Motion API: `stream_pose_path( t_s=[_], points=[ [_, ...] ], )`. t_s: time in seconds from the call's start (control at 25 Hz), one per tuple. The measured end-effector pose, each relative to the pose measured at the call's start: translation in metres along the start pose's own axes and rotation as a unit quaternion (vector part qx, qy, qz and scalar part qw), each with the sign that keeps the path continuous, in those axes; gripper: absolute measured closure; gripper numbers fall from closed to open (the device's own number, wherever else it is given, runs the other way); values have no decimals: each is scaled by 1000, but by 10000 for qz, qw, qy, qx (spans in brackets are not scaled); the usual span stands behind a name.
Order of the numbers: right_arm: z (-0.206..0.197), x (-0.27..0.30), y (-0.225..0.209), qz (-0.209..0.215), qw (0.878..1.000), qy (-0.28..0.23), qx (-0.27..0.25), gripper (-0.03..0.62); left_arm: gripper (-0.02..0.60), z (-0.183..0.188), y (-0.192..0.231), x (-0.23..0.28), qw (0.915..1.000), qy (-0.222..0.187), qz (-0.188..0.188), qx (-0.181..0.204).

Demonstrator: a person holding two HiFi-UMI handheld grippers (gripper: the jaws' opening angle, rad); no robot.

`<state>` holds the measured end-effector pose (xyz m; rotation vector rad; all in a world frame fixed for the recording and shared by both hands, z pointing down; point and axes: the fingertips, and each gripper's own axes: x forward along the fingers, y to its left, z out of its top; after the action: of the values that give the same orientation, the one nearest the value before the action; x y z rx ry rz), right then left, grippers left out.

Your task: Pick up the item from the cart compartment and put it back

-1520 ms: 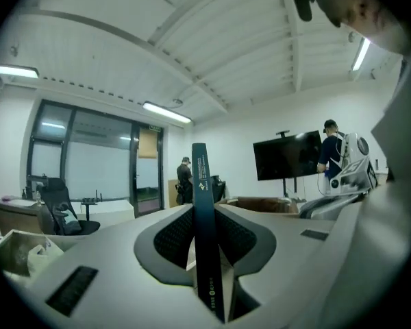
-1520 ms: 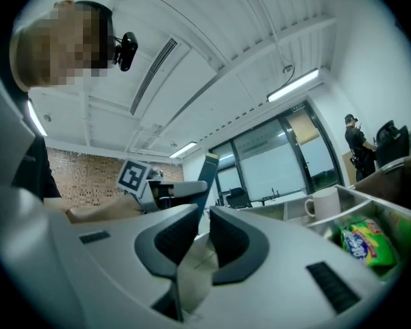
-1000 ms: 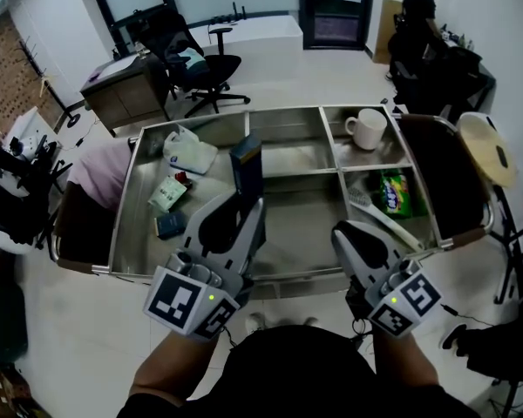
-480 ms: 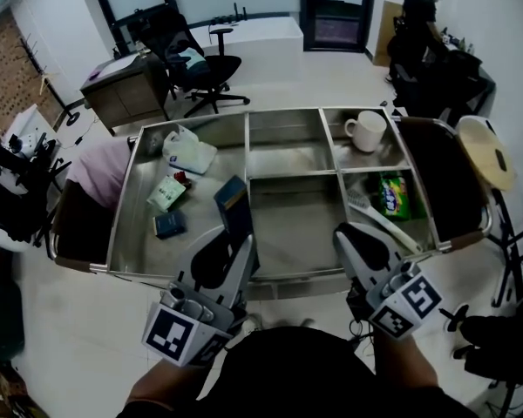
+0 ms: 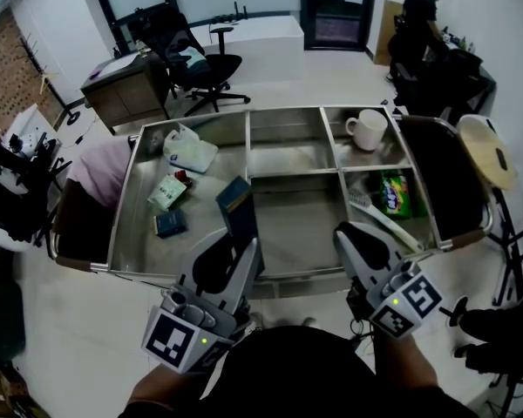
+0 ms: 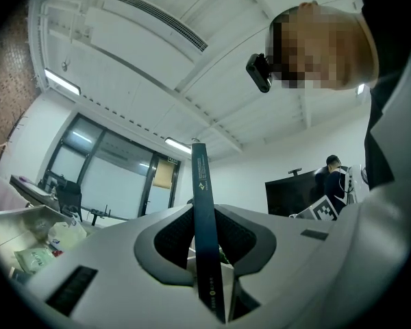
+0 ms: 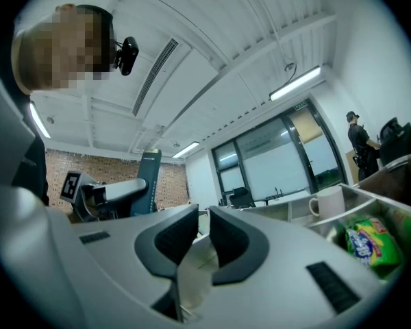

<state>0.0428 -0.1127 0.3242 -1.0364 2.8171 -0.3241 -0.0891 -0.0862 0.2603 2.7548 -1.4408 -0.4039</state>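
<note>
A flat dark blue box point(image 5: 236, 214) stands upright in my left gripper point(image 5: 233, 252), which is shut on its lower end. It hangs over the near edge of the steel cart point(image 5: 270, 275), at the large middle compartment. The left gripper view shows the box point(image 6: 200, 197) edge-on between the two pads of the left gripper point(image 6: 204, 218). My right gripper point(image 5: 352, 236) is held level over the cart's near right rim. In the right gripper view its jaws point(image 7: 203, 216) stand together with nothing between them.
The left compartment holds a white bag point(image 5: 190, 151), a green-white packet point(image 5: 166, 192) and a small dark packet point(image 5: 169, 225). At the right are a white mug point(image 5: 366, 129), a green snack bag point(image 5: 392, 192) and a white utensil point(image 5: 383, 219). An office chair point(image 5: 192, 59) stands behind.
My left gripper has drawn the blue box back towards me, from over the cart's middle to its near edge. The right gripper has stayed still.
</note>
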Motion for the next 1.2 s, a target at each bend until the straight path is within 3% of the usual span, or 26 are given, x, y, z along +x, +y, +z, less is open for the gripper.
stream_pose_path(
  t_s=[0.72,0.96,1.2],
  points=[
    [0,2,-2,-18,10000,-47,46,522,497,-7,8,6,9988,404,60,255],
    [0,0,-4,-45,10000,-58,57,522,497,-27,10,37,9894,1259,-107,712],
    [0,-4,-4,-94,9999,-74,55,522,497,-47,10,72,9780,1820,-244,994]
  ],
)
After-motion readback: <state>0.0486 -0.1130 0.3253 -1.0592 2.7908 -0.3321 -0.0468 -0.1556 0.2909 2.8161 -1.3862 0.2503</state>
